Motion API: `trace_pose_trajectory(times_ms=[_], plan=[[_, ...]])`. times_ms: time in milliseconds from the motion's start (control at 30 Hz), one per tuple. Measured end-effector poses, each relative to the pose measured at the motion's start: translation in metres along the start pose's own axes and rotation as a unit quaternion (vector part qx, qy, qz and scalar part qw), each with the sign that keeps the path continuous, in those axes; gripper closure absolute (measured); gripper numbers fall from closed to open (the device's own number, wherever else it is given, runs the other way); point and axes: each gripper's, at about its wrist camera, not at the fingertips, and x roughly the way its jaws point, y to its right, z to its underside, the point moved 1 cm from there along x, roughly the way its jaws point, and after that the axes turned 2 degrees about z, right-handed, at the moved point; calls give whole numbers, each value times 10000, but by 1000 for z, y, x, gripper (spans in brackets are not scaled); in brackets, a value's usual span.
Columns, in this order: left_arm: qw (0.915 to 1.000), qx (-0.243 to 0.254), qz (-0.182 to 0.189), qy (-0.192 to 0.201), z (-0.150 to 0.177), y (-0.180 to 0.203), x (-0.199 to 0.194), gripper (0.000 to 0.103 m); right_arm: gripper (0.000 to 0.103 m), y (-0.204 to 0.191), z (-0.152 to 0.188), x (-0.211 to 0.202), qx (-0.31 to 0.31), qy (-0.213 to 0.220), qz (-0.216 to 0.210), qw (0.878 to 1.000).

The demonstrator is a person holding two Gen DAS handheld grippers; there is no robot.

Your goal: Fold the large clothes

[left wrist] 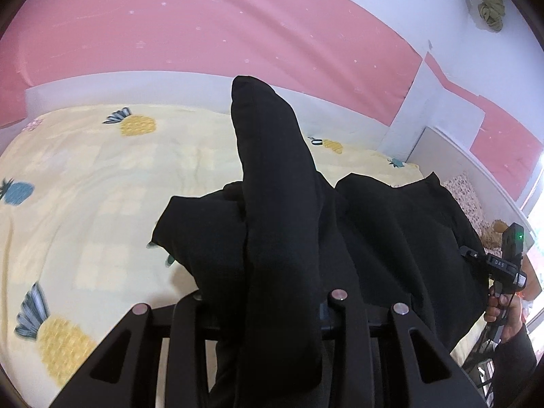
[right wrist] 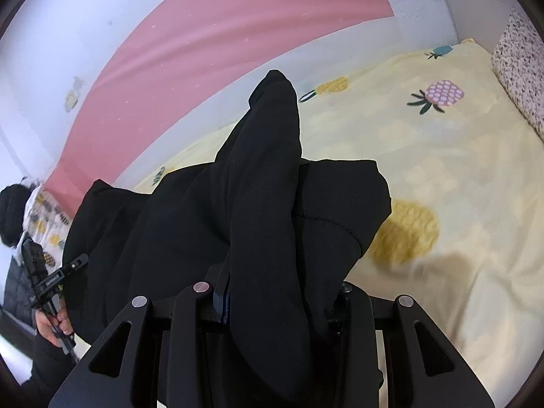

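a yellow pineapple-print bedsheet (left wrist: 85, 176) is seen covering the bed on the left of the left wrist view, with a pink wall panel (left wrist: 170, 27) behind it. a black garment (left wrist: 391, 238) is seen bunched over the sheet near the bed's front edge, part of it lifted off the bed. the left gripper (left wrist: 278, 323) is seen clenched on a thick fold of the garment, which is draped over and between the fingers so the tips are hidden. at the far right of that view the right gripper (left wrist: 506, 261) is seen held in the person's right hand (left wrist: 503, 309), beside the garment's right edge. in the right wrist view the left hand (right wrist: 56, 319) is seen at the far left, and the garment is seen spread from there across to the middle, over the sheet. the right gripper is likewise seen clenched on a bunched fold of the cloth, fingertips covered. a speckled pillow (right wrist: 520, 74) is seen at the far right, well apart from the garment. the task is judged to be at an early-to-middle stage: both ends are grasped and raised, but no flat, neat fold is seen yet. it cannot be told which part of the garment is held. laying the cloth flat, folding it over and smoothing it are judged to be left.
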Motion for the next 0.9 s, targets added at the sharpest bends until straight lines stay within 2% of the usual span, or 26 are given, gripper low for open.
trace_pose_trajectory(times_ms=[300, 500, 667, 733, 800, 833, 900], plan=[[9998, 49, 199, 54, -53, 16, 91, 70, 68, 46, -65, 48, 190, 232, 332, 9990], [9995, 18, 317, 14, -71, 26, 153, 70, 68, 80, -95, 83, 334, 241, 604, 9973], [9998, 112, 116, -111, -56, 25, 203, 69, 67, 106, -97, 116, 456, 125, 834, 9954], [9999, -2, 34, -127, -44, 10, 213, 69, 66, 120, -92, 128, 585, 82, 896, 9942], [9992, -303, 48, -266, -31, -13, 222, 66, 59, 131, -88, 133, 735, 28, 885, 9934], [9986, -389, 83, -338, -25, -21, 226, 64, 53, 139, -84, 137, 834, -17, 872, 9927], [9981, -449, 99, -402, -14, -28, 231, 57, 46, 143, -81, 139, 936, -37, 866, 9918]])
